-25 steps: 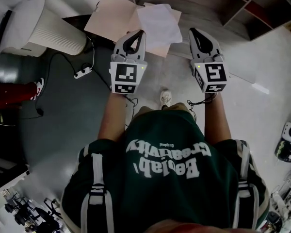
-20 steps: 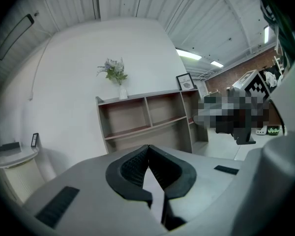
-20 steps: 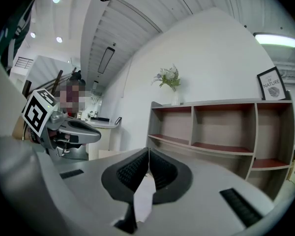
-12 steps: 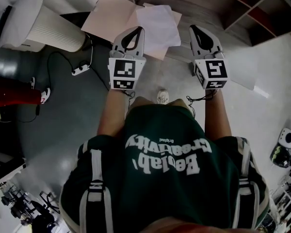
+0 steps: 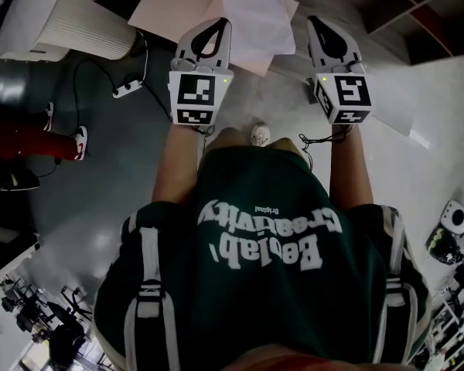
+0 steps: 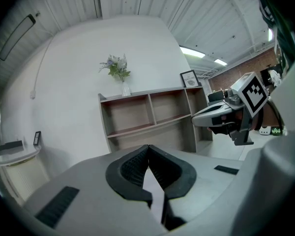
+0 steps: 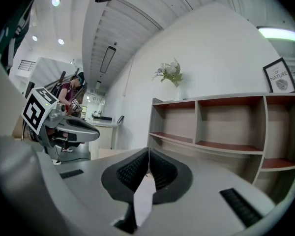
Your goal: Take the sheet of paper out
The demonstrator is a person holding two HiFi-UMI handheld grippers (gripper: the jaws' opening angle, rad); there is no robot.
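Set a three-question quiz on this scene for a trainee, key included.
1. True or false: the left gripper holds the white sheet.
2. What stands on top of the shelf unit? A) a vase of flowers B) a lamp C) a box
3. Fill in: the jaws of the right gripper are ____.
Key: 1 false: it is shut with nothing in it, and the sheet lies ahead. 2 A. 3 shut.
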